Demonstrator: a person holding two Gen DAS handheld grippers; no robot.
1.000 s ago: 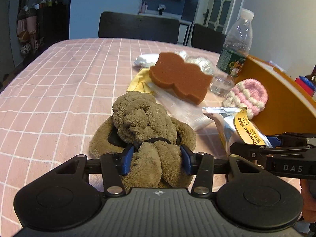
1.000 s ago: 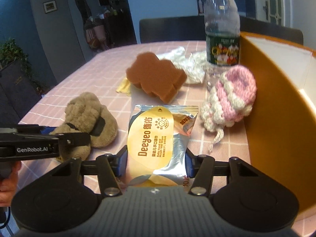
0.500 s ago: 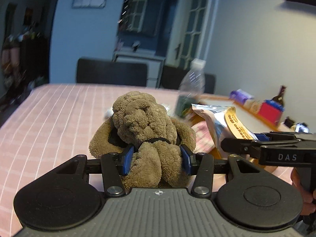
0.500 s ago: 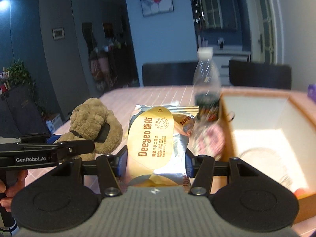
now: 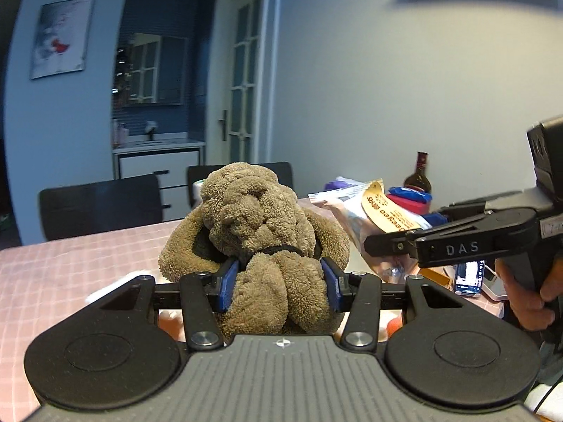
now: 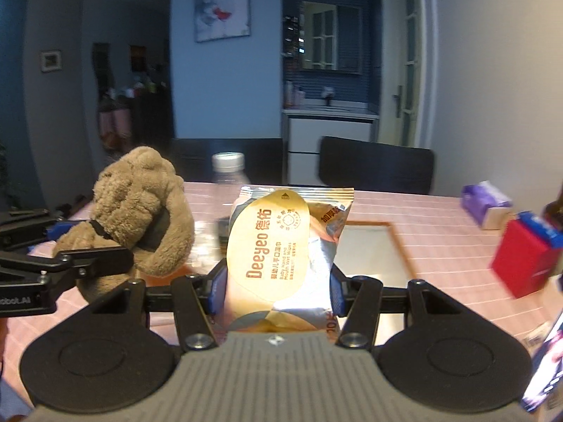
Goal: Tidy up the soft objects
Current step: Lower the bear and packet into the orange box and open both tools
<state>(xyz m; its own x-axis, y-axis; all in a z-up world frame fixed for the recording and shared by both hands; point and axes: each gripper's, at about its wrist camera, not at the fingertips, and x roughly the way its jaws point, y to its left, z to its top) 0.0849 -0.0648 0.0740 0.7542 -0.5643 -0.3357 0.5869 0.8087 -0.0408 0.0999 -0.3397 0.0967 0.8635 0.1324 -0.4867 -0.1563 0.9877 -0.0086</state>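
Note:
My left gripper (image 5: 279,286) is shut on a brown plush towel bundle (image 5: 253,225) tied with a black band, held up above the pink checked table (image 5: 70,274). My right gripper (image 6: 274,293) is shut on a gold and silver wet wipes pack (image 6: 281,253), also held up in the air. The pack shows at the right of the left wrist view (image 5: 373,218), and the plush at the left of the right wrist view (image 6: 137,207). The orange box (image 6: 397,246) lies below and beyond the wipes pack, its white inside showing.
A clear water bottle (image 6: 228,168) stands behind the wipes pack. A red and blue box (image 6: 527,256), a purple tissue pack (image 6: 485,204) and a dark glass bottle (image 5: 417,176) are on the table's right side. Black chairs (image 6: 376,165) stand at the far edge.
Both grippers have risen well above the table with the plush and the wipes pack still held. The views have tilted up, so the sponge and knitted item have dropped out of sight.

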